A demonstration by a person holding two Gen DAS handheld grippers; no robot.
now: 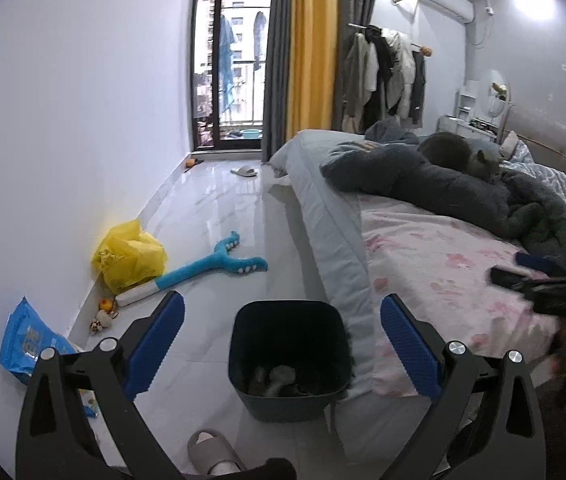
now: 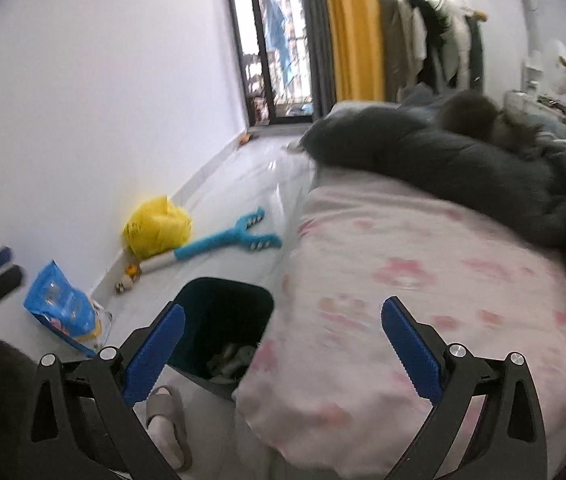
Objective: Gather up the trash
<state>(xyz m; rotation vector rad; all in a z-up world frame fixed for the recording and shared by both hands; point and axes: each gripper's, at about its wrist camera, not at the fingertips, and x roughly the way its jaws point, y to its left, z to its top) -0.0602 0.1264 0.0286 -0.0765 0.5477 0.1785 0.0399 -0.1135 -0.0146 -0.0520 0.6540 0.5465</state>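
While the dark bin [image 1: 289,356] stands on the floor tight against the bed [image 1: 443,264], some crumpled trash [image 1: 279,380] lies in its bottom. The left gripper [image 1: 281,338] hangs above it, jaws spread wide and empty. The right gripper [image 2: 283,344] is also wide open, holding nothing, over the bed's edge.

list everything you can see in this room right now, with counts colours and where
bin: 1, dark, floor beside bed, some trash inside
plastic bag: 1, yellow, against wall
toy: 1, blue and white, forked, floor by bag
packet: 1, blue, floor near wall
slipper: 1, pale, floor near the balcony door
bed: 1, pink floral sheet
blanket: 1, dark grey, on bed
curtain: 1, yellow
coats: several, hanging on rack
left gripper: open, empty
right gripper: open, empty
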